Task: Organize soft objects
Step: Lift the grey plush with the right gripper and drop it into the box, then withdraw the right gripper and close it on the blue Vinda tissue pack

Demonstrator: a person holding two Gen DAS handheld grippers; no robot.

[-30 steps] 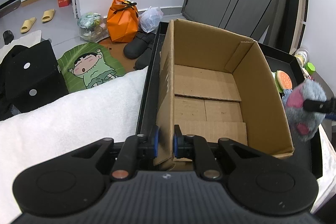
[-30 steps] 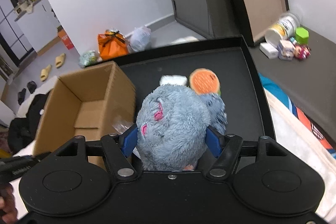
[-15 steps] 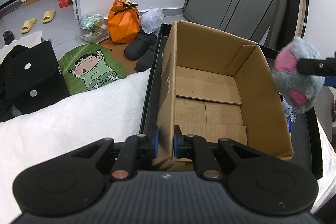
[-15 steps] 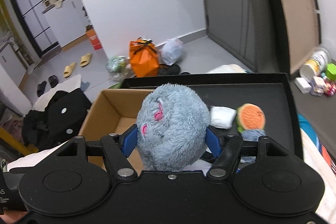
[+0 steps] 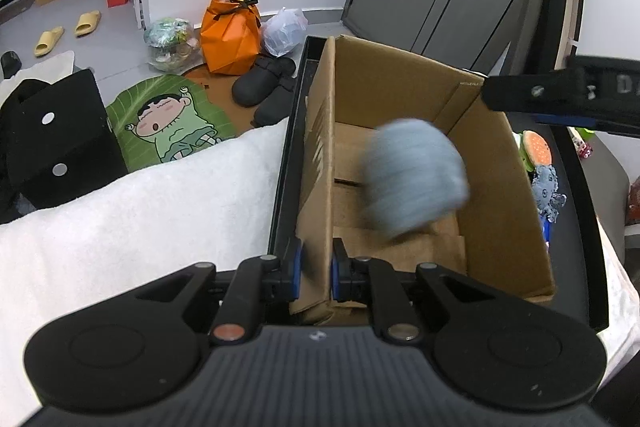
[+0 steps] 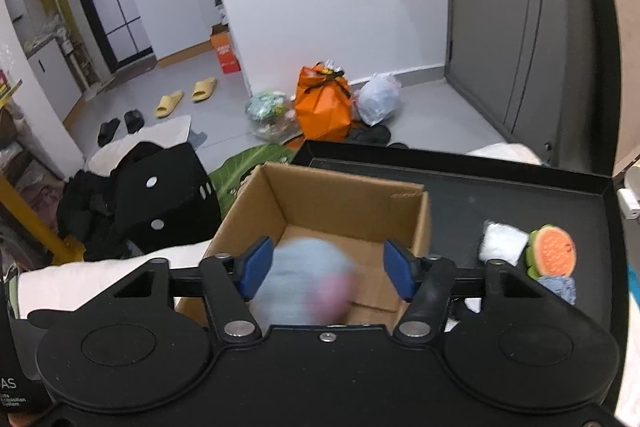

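While the left gripper (image 5: 316, 273) pinches the near wall of the open cardboard box (image 5: 496, 163), its blue pads pressed against either side of the board, a round grey-blue plush toy (image 5: 416, 179) appears as a motion-blurred ball inside the box, over its floor and nearer the wall farthest from the pinched one. Whether it is touching the floor cannot be told. The right gripper (image 6: 326, 269) is above the box opening with its fingers spread wide and nothing between them; the blurred plush, with a pink patch, lies just below and apart from both pads.

Outside the box, on the black tray (image 6: 520, 187) it stands in, more soft things wait beside the wall farthest from the left gripper: a plush watermelon slice (image 6: 552, 251), a white fabric bundle (image 6: 502, 247) and a small blue octopus plush (image 5: 550, 189).

Judging by its fuzzy, rounded shape, the grey-blue plush is light, squashy and unbreakable, so a drop should not harm it. It would likely compress under a grip and is best taken across its widest middle. The box wall is thin card and may flex where pinched.
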